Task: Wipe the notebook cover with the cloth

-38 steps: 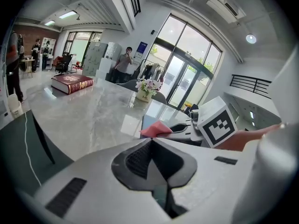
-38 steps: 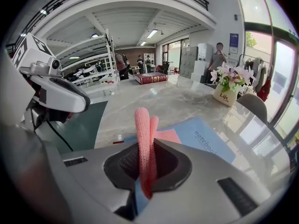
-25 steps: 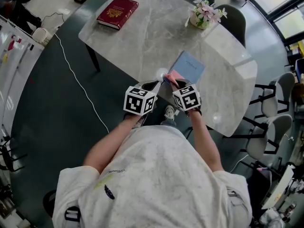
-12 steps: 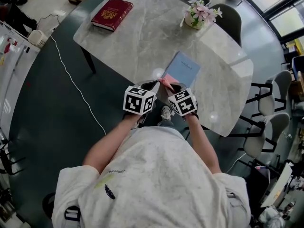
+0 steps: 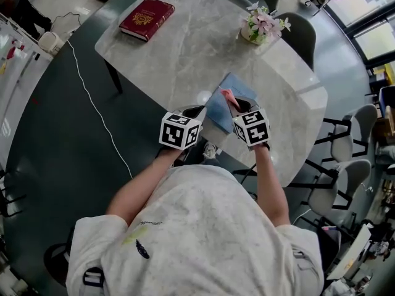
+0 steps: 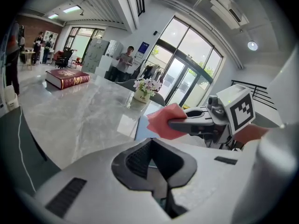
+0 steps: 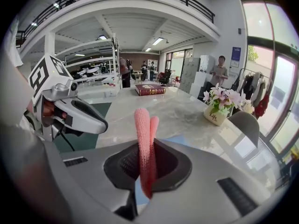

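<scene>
Starting at the far left, a red book (image 5: 146, 18) lies on the far corner of the table (image 5: 185, 54), well clear of the work. The left gripper (image 5: 200, 111) is at the near table edge. Its fingers (image 6: 133, 160) are pressed together with a thin blue sliver between them, which looks like the near edge of the blue notebook (image 5: 217, 113). It is probably pinched there to steady the notebook for wiping. The notebook's near end seems tipped up off the table toward the person.

Next right is the pink cloth (image 7: 144, 139), folded and clamped tight between the right gripper (image 5: 234, 106) fingers (image 7: 170, 167). It sticks out past the tips, so fabric rather than plastic meets the cover. The cloth sits over the notebook's right part; I can't tell whether it touches. A flower pot (image 5: 262, 24) stands far right, well apart. Judging by this, the wipe is about to start or only just begun.
</scene>
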Motion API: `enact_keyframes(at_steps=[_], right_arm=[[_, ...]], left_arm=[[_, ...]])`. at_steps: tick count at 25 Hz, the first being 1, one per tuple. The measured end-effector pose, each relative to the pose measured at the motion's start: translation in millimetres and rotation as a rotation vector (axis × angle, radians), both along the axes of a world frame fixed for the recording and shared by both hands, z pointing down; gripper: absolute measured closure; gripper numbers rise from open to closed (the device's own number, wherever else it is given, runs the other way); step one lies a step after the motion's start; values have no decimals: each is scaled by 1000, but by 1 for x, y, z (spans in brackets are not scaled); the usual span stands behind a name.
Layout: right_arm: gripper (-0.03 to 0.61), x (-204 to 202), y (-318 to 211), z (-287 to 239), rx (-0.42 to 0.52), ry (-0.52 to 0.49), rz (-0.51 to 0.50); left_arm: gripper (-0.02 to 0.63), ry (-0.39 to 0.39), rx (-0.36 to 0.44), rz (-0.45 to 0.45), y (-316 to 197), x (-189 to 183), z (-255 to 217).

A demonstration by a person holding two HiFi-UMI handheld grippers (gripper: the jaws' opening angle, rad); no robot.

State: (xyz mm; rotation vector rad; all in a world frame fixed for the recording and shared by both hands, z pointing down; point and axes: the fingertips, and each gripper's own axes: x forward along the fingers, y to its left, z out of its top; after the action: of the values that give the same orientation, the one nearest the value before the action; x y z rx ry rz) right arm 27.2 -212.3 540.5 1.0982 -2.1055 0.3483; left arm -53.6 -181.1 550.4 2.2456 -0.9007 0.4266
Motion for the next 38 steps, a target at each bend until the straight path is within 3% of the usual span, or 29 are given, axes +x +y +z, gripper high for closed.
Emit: enact_keyframes(at_steps=[10,20,26,38], right_arm=[[563,33,-60,-13,47,38,-31],[563,41,-105,18,8,98,-64],[563,35,-108,49,-44,186,-116],[563,2,-82,68,-102,178,-188]], left_arm=[[607,-9,6,-98,-17,-3,-1],[607,-31,-7,-213,-23,-22,4],[607,-41,-13,-260,-21,-35,3],[607,-41,-17,-272,-17,-44,2]])
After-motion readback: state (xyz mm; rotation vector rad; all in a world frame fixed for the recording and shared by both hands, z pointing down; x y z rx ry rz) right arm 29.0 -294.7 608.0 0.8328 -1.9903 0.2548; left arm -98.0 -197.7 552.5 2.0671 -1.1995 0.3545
